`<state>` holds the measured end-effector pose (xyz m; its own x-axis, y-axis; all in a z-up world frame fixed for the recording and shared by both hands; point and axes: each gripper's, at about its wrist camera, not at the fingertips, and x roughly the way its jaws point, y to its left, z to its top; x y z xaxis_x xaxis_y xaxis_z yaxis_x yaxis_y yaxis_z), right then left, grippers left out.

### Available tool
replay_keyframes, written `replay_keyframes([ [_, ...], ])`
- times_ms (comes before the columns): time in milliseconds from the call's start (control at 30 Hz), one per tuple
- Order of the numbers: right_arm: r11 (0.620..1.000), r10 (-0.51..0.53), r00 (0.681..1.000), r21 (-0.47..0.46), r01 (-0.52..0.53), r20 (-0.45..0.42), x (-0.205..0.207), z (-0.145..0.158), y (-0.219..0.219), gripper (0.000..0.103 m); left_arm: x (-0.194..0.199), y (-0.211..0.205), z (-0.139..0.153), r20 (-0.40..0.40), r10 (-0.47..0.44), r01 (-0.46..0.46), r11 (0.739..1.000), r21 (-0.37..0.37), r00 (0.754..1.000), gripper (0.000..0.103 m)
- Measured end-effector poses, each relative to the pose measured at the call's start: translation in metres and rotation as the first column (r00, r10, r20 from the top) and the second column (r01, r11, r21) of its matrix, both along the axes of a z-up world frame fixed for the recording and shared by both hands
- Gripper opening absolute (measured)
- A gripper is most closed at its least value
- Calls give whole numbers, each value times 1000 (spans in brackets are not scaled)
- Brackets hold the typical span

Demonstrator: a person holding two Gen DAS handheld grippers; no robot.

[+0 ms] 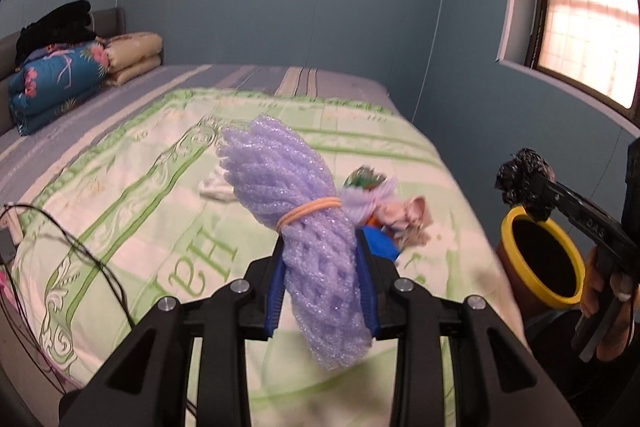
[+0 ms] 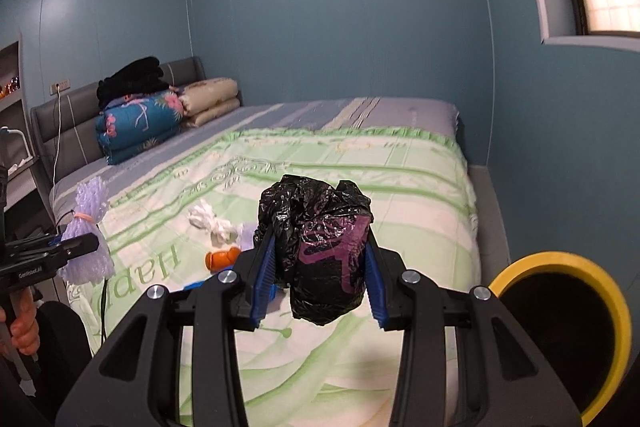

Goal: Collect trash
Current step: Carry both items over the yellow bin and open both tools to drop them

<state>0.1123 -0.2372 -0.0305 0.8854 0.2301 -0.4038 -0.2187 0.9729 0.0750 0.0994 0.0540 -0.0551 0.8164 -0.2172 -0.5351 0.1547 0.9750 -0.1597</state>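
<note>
My left gripper (image 1: 322,287) is shut on a purple foam net bundle (image 1: 304,211) tied with an orange rubber band, held above the bed. My right gripper (image 2: 318,279) is shut on a crumpled black plastic bag (image 2: 320,247) with a purple print. Seen from the left wrist, that black bag (image 1: 524,183) hangs just above the yellow-rimmed bin (image 1: 540,259) beside the bed. The same bin (image 2: 560,331) shows at the lower right of the right wrist view. More trash lies on the quilt: a white crumpled tissue (image 2: 212,223), an orange piece (image 2: 222,259), a pink wrapper (image 1: 408,215).
A green-and-white quilt (image 1: 132,211) covers the bed. Folded blankets (image 2: 140,127) and black clothes (image 2: 132,79) are stacked by the headboard. Black cables (image 1: 80,251) run over the bed's left edge. A blue wall and a window (image 1: 588,27) stand to the right.
</note>
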Motion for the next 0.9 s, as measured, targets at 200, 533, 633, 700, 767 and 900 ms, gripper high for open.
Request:
replay_keyframes([
  [200, 1000, -14, 998, -19, 15, 55, -20, 24, -10, 37, 3, -25, 21, 46, -40, 41, 999, -9, 998, 30],
  [533, 997, -70, 991, -32, 74, 117, -43, 47, -37, 38, 18, -73, 37, 69, -121, 122, 992, -13, 990, 30],
  [633, 995, -91, 988, -36, 96, 126, -48, 51, -45, 38, 21, -85, 41, 73, -146, 148, 989, -12, 986, 30],
  [700, 993, -107, 986, -39, 113, 131, -51, 53, -49, 38, 24, -96, 44, 81, -164, 164, 986, -2, 983, 30],
  [767, 990, -127, 982, -43, 134, 138, -54, 55, -55, 38, 27, -104, 45, 78, -181, 182, 983, -2, 980, 30],
  [900, 984, -162, 976, -45, 170, 146, -59, 58, -66, 38, 34, -123, 47, 80, -219, 219, 976, 0, 973, 30],
])
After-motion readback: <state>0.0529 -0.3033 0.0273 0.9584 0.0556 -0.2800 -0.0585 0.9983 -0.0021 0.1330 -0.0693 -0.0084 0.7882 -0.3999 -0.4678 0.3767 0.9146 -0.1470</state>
